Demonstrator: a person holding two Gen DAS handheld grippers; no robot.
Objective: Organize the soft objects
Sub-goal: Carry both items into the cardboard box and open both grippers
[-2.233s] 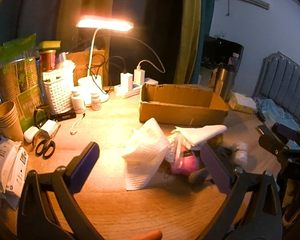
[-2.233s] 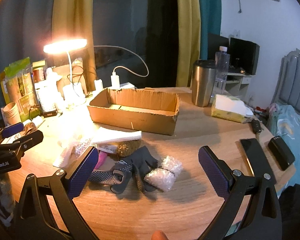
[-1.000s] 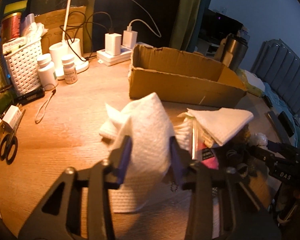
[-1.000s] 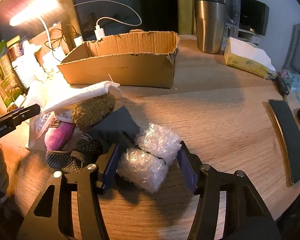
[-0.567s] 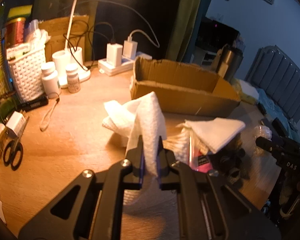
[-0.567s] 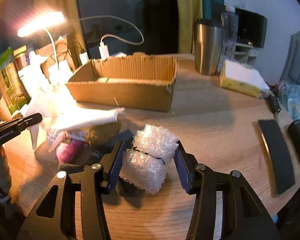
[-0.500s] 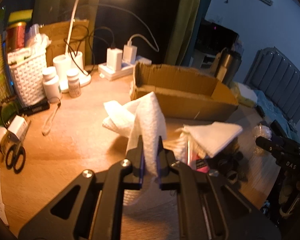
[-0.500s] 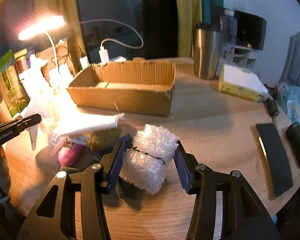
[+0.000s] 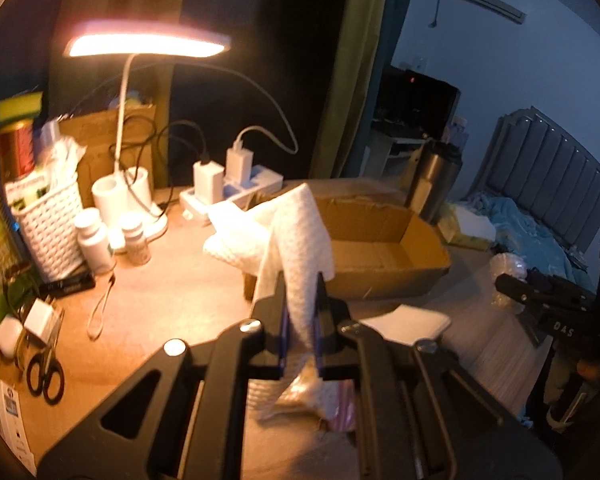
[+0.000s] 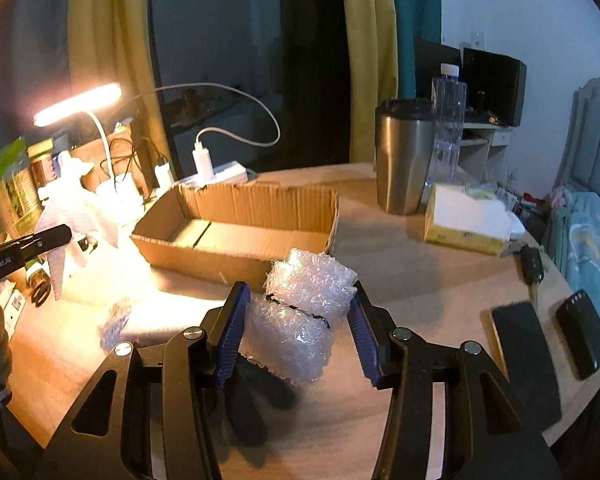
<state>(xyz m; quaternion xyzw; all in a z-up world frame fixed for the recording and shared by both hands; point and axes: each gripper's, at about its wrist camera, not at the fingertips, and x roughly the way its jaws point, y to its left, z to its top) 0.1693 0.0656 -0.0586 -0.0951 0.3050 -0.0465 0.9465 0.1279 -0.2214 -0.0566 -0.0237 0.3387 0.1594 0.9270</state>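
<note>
Left wrist view: our left claw point(image 9: 300, 312) clenched on white cloth point(image 9: 296, 240) w/ cardboard box point(image 9: 380, 248) rim just beyond, right claw point(image 10: 296, 320) gripping bubble wrap bundle point(image 10: 300, 312) above bare worktop point(image 10: 420, 280).

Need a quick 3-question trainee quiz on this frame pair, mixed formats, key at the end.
1. True or false: the left gripper is shut on the white textured paper towel.
2. What does the right gripper hold? A) black glove B) roll of clear bubble wrap C) steel tumbler
3. Fill in: the open brown cardboard box on the round wooden table looks ____ inside.

Key
1. True: the towel is pinched between the pads and drapes above them.
2. B: the roll of clear bubble wrap, bound by a thin black band, sits between the blue pads.
3. Empty: only its bare bottom shows.
</note>
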